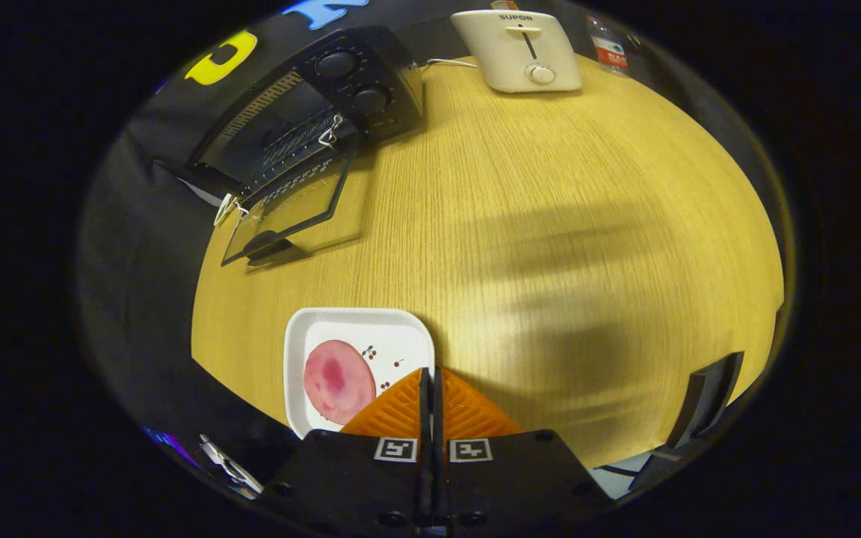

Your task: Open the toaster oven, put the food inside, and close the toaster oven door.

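Note:
A black toaster oven (pixel 341 90) stands at the far left of the wooden table, its glass door (pixel 292 205) folded down flat and open. A white square plate (pixel 393 332) lies just ahead of my fingers, slightly to the left. On it rests a round pink slice of food (pixel 338 381). My gripper (pixel 430 373) hovers over the plate's right edge, its two orange fingers (pixel 468 411) pressed together with nothing between them.
A white pop-up toaster (pixel 520 48) stands at the far end of the table (pixel 550 224), with a water bottle (pixel 608 46) to its right. A dark chair back (pixel 707 400) sits by the table's near right edge.

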Demonstrator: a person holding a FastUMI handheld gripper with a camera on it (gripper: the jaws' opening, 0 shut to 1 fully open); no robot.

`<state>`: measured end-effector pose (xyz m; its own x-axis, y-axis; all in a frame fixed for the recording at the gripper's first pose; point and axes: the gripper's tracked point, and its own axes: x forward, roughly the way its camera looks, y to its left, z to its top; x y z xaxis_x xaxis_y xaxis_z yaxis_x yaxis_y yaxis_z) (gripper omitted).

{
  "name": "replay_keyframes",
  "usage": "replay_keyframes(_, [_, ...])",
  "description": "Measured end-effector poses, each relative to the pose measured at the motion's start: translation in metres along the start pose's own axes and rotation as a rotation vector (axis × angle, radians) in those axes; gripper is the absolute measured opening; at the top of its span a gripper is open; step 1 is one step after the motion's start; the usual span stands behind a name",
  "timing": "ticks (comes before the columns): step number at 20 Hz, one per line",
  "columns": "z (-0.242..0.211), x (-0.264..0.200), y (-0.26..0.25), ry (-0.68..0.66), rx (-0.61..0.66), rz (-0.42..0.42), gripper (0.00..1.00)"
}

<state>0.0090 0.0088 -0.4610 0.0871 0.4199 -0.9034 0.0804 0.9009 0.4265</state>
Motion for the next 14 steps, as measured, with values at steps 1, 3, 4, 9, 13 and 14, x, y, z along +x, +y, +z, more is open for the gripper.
replay_keyframes(1, [0.0,-0.002,0.003,-0.002,0.024,0.025,0.02])
replay_keyframes(3, [0.001,-0.005,0.013,-0.015,0.066,0.096,0.02])
replay_keyframes(4, [0.003,-0.008,0.019,-0.026,0.082,0.128,0.02])
replay_keyframes(9, [0.006,-0.019,0.036,-0.064,0.123,0.209,0.02])
replay_keyframes(13, [0.006,-0.027,0.06,-0.09,0.192,0.273,0.02])
replay_keyframes(14, [0.006,-0.03,0.067,-0.099,0.211,0.286,0.02])
